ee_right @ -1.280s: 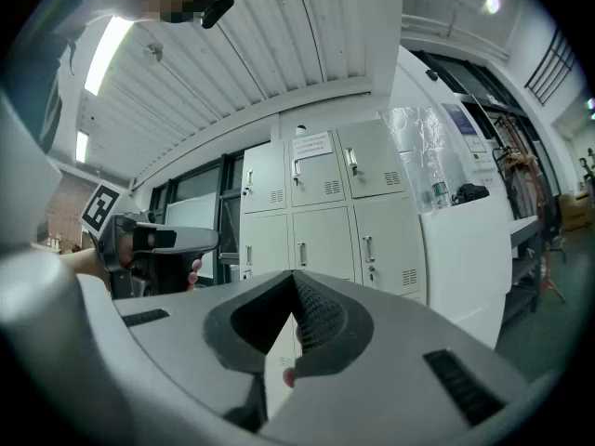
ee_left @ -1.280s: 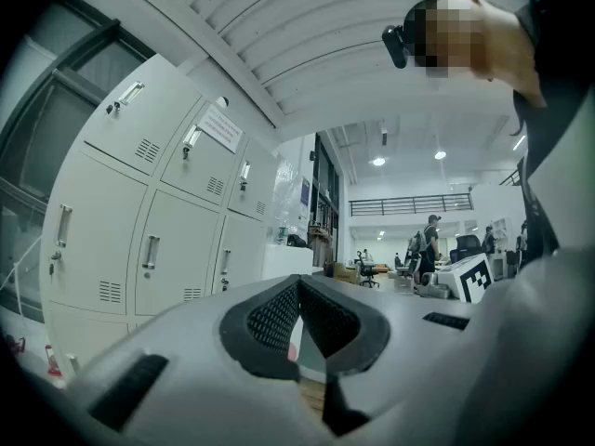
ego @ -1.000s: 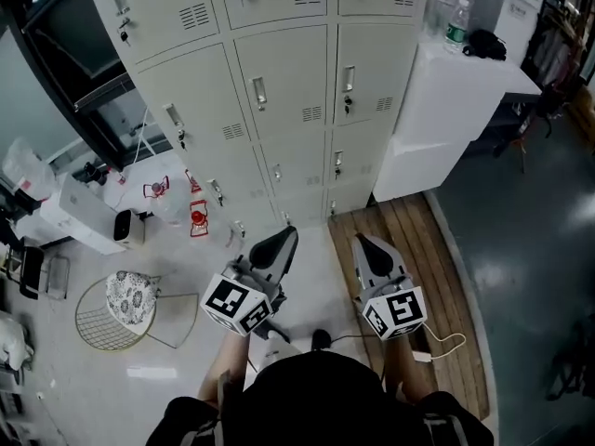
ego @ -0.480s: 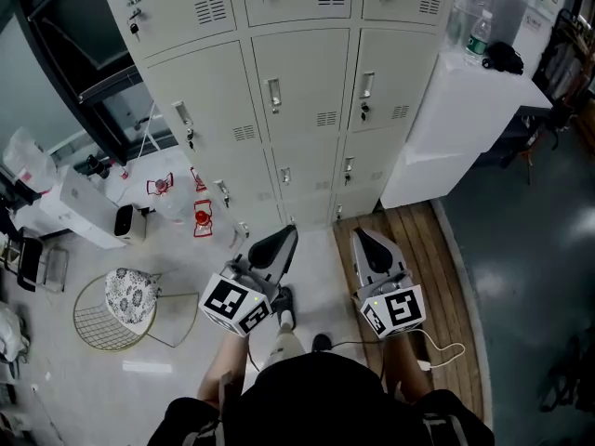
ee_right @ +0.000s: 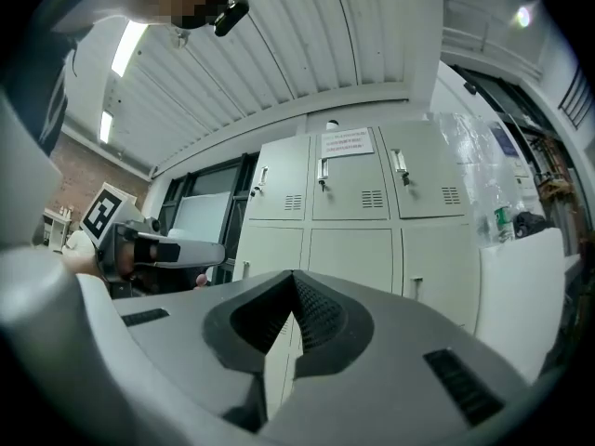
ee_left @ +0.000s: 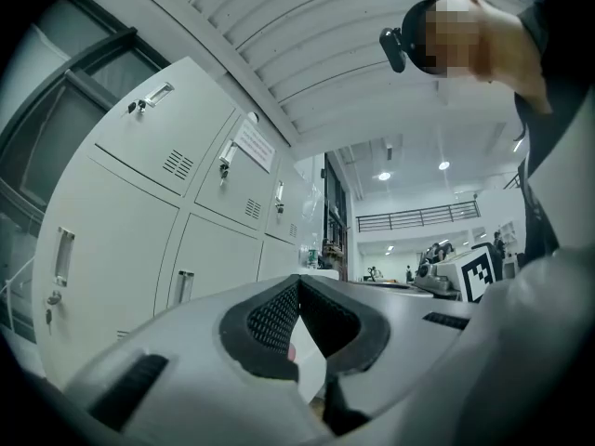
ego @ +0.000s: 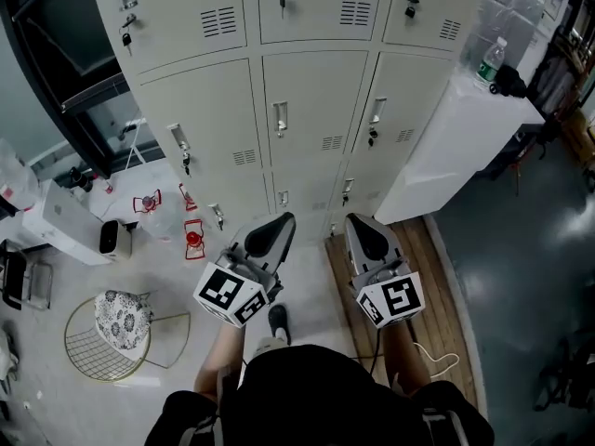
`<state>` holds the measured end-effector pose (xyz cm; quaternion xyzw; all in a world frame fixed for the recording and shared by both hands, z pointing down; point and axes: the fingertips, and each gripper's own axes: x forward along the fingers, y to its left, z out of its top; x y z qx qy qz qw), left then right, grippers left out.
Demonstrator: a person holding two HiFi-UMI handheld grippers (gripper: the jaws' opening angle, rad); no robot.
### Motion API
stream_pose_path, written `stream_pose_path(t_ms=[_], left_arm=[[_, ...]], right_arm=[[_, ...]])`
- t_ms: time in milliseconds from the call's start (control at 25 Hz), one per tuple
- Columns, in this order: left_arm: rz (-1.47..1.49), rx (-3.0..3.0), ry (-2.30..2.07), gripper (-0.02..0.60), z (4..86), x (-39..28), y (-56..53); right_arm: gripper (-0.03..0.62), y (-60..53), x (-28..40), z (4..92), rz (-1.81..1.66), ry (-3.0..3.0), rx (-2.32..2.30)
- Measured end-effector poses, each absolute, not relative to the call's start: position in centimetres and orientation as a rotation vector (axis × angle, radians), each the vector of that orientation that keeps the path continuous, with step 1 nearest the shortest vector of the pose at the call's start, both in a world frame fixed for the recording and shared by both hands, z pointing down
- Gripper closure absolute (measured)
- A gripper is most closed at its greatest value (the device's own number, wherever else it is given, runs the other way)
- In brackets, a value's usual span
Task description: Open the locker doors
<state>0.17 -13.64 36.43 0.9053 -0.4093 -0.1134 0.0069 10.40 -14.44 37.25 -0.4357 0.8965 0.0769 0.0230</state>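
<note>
A bank of cream locker doors (ego: pixel 316 100) fills the top of the head view. Every door I can see is closed, each with a small handle (ego: pixel 280 118) and a keyed lock. Both grippers hover low in front of the bottom rows, apart from the doors. My left gripper (ego: pixel 279 223) is shut with nothing held. My right gripper (ego: pixel 357 223) is likewise shut and empty. In the left gripper view the jaws (ee_left: pixel 297 282) meet, with the lockers (ee_left: pixel 139 203) to their left. The right gripper (ee_right: pixel 293 277) faces the lockers (ee_right: pixel 358 203) straight ahead.
A white cabinet (ego: pixel 456 147) stands against the lockers' right side, with a bottle (ego: pixel 490 61) on top. A wooden platform (ego: pixel 446 277) lies at the right. A wire stool (ego: pixel 116 323), red items (ego: pixel 192 238) and a white box (ego: pixel 56 221) sit at the left.
The lockers have come nearer and larger in the head view as the person stepped forward. Both grippers have stayed shut, side by side.
</note>
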Motion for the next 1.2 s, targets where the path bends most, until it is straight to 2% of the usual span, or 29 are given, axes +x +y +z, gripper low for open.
stream_pose_path(t_ms=[480, 840, 1200], left_arm=[[-0.399, 2.959, -1.250, 0.564, 31.2, -5.0, -22.7], [-0.419, 3.111, -1.269, 0.564, 26.1, -8.0, -25.7], [-0.507, 3.185, -1.313, 0.563, 20.6, -10.8, -27.8]], right_arm=[[0.591, -23.1, 5.0, 30.5, 0.407, 2.678, -1.367], [0.591, -27.1, 2.3, 25.4, 0.441, 2.654, -1.331], [0.590, -30.2, -0.4, 17.4, 0.625, 2.593, -1.291]])
